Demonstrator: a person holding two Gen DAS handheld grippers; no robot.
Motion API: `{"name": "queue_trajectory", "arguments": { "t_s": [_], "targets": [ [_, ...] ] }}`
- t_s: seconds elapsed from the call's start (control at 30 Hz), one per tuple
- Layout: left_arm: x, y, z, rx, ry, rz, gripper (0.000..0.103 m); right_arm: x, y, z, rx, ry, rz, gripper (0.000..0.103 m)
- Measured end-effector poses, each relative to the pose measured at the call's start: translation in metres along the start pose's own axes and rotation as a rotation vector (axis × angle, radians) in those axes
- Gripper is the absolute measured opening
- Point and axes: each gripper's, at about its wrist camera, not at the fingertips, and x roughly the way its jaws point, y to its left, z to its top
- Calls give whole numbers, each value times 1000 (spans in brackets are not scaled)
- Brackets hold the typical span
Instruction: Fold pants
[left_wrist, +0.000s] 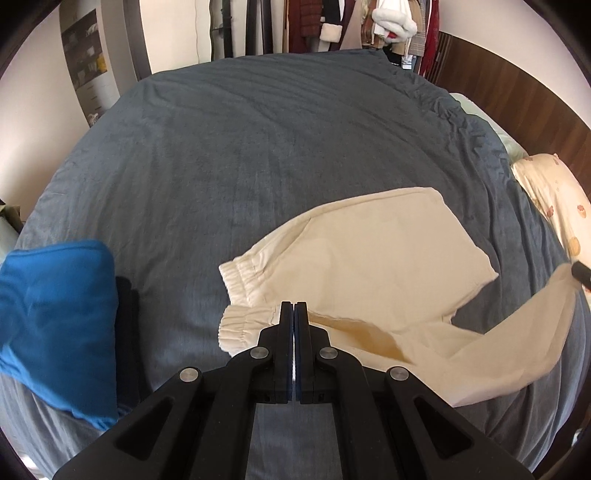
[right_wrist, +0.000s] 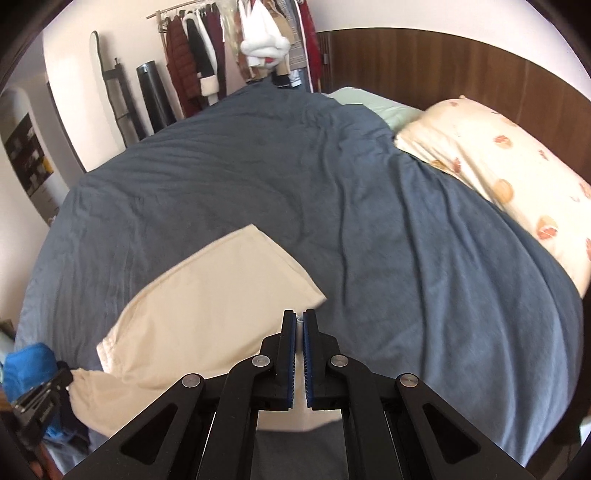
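Cream pants (left_wrist: 373, 258) lie on a blue-grey bedspread (left_wrist: 221, 147), one leg flat, the other lifted. My left gripper (left_wrist: 294, 306) is shut on the elastic waistband end of the near layer. That layer stretches right, raised off the bed, to my right gripper, seen as a dark tip (left_wrist: 581, 275). In the right wrist view my right gripper (right_wrist: 299, 317) is shut on the cream fabric; the pants (right_wrist: 207, 295) spread left toward the left gripper (right_wrist: 44, 402).
A folded blue garment (left_wrist: 55, 314) over dark clothes lies at the bed's left edge. A patterned pillow (right_wrist: 498, 177) and pale green sheet (right_wrist: 369, 101) lie by the wooden headboard. A clothes rack (right_wrist: 240, 48) stands behind the bed.
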Motion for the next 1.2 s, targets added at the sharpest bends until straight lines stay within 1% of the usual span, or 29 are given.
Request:
{"name": "queue_trajectory", "arguments": {
  "t_s": [0.2,0.33,0.43,0.57,0.77,0.87,0.97,1.07,1.13,1.2],
  "targets": [
    [18,1,29,23,5,39,2,29,12,43,0,-47,-14,4],
    [37,6,47,13,21,51,2,53,27,70,-51,-69,-29,4],
    [55,9,59,5,45,58,2,78,39,87,-81,-58,-35,4],
    [82,16,72,-20,89,55,2,120,54,105,-98,-18,-33,4],
    [116,26,86,-34,133,79,2,184,78,121,-136,59,-33,4],
    [131,29,90,-32,155,98,2,210,87,124,-149,97,-37,4],
    [141,32,96,-18,152,138,2,230,95,127,-171,116,-54,4],
    [150,35,101,-19,169,146,4,245,102,128,-194,130,-63,4],
    [153,37,103,-3,175,167,4,253,106,128,-205,140,-62,4],
    [152,35,104,47,168,201,14,261,112,130,-223,145,-73,5]
  ]
}}
